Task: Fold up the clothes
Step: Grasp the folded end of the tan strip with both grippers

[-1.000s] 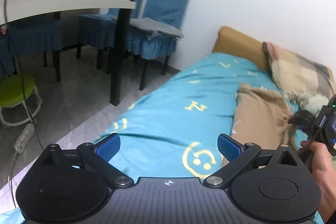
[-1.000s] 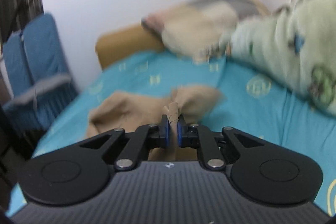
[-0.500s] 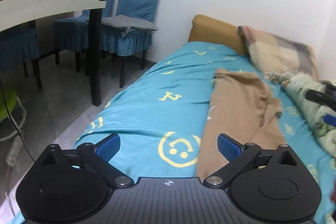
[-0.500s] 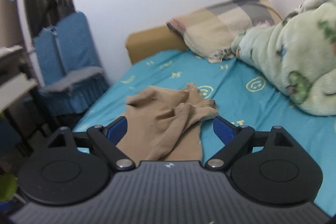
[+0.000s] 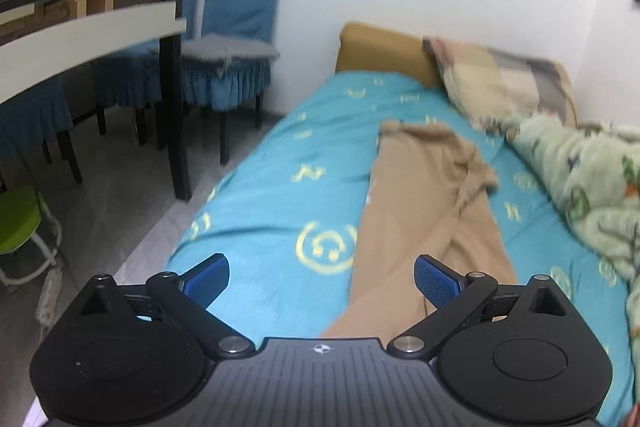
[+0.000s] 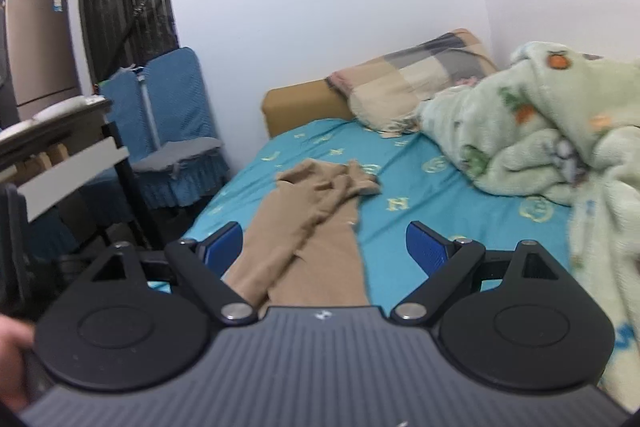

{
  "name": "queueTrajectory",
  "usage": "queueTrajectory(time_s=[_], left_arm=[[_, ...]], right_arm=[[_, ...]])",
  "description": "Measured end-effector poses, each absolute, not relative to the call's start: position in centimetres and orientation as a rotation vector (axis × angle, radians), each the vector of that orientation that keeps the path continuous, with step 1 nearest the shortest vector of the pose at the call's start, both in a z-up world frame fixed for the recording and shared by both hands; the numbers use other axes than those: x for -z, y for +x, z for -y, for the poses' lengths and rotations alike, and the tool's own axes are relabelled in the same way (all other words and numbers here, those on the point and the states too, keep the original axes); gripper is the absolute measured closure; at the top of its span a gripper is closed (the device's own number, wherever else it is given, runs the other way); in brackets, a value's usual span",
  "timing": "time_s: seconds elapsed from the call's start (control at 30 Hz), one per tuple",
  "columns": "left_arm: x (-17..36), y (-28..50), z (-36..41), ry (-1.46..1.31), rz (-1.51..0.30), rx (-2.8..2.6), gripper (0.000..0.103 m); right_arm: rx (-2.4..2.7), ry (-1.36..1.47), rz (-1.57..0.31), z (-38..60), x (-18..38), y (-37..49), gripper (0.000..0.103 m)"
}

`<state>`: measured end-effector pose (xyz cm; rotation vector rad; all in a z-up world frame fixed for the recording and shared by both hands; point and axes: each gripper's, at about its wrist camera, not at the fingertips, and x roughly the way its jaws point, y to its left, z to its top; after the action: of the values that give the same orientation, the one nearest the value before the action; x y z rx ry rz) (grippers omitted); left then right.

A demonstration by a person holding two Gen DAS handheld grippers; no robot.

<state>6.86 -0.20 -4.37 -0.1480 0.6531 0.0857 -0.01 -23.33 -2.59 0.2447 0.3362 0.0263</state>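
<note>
A tan garment (image 5: pixel 428 211) lies stretched lengthwise on the turquoise bed sheet (image 5: pixel 276 195), its far end bunched and wrinkled. It also shows in the right wrist view (image 6: pixel 312 227). My left gripper (image 5: pixel 322 277) is open and empty, held above the near end of the bed, with the garment below its right finger. My right gripper (image 6: pixel 324 247) is open and empty, held above the garment's near end.
A green fleece blanket (image 6: pixel 540 135) is heaped on the bed's right side. A checked pillow (image 6: pixel 416 75) leans on the tan headboard (image 5: pixel 380 51). Blue-covered chairs (image 5: pixel 232 39) and a table (image 5: pixel 88 15) stand left of the bed. A green stool (image 5: pixel 20 223) is on the floor.
My right gripper let go of the tan garment's end, opened, and drew back. My left gripper swung right over the bed, staying open. The garment now lies flat on the sheet.
</note>
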Motion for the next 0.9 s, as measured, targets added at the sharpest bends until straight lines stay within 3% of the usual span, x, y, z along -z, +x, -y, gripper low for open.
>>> queueTrajectory(time_s=[0.5,0.57,0.8,0.9], left_arm=[[5.6,11.9,-4.8,-0.108,-1.097,0.158,0.006],[6.7,12.7,-5.5,-0.122,-1.162,0.194,0.017],[10.0,14.1,-6.7,-0.06,-1.28,0.258,0.027],[11.5,14.3,-7.1,-0.026,-1.321,0.245,0.038]], right_arm=[[-0.029,0.418,-0.459,26.9,6.4,1.6,0.013],[-0.028,0.443,-0.473,27.1,6.8,2.3,0.013],[-0.018,0.511,-0.511,28.0,8.0,3.8,0.013],[-0.015,0.538,-0.528,28.3,8.4,4.1,0.013]])
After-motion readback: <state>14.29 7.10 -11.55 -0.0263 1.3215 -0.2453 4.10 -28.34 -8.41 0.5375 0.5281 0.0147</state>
